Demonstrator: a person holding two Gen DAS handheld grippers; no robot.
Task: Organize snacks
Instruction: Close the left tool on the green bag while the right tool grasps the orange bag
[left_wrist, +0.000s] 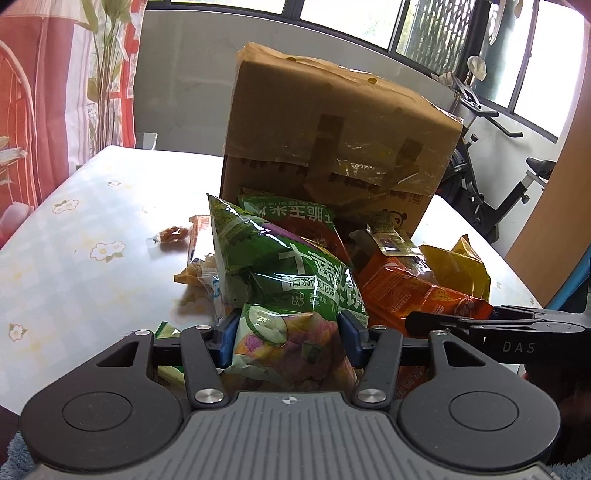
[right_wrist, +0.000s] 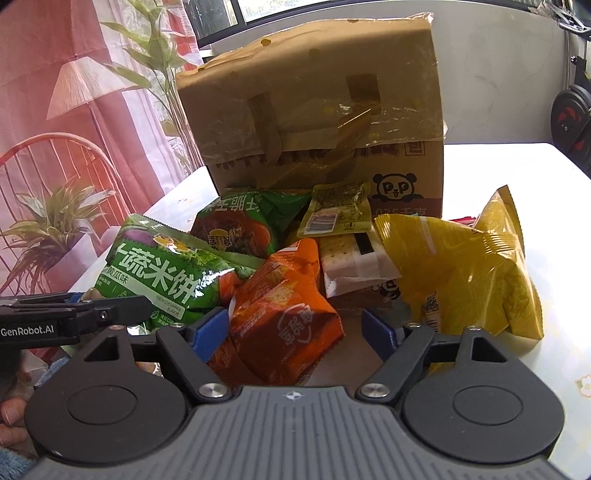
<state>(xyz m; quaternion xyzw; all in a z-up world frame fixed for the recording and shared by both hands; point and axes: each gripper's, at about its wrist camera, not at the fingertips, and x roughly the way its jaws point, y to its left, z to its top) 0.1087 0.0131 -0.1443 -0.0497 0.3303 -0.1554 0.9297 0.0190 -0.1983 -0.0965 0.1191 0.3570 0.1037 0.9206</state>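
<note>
A pile of snack packets lies on the table in front of a taped cardboard box (left_wrist: 332, 125). My left gripper (left_wrist: 286, 332) is shut on a green rice-cracker bag (left_wrist: 280, 269), its blue pads pressing both sides. The same bag shows in the right wrist view (right_wrist: 162, 273). My right gripper (right_wrist: 295, 328) is open around an orange packet (right_wrist: 284, 314), the left pad near it, the right pad apart from it. A yellow bag (right_wrist: 469, 273), a white biscuit pack (right_wrist: 351, 258) and a green-red bag (right_wrist: 243, 221) lie around.
The table (left_wrist: 74, 258) has a floral white cover. A small wrapped sweet (left_wrist: 171, 234) lies left of the pile. The cardboard box (right_wrist: 317, 110) stands right behind the snacks. An exercise bike (left_wrist: 491, 184) is beyond the table's right edge.
</note>
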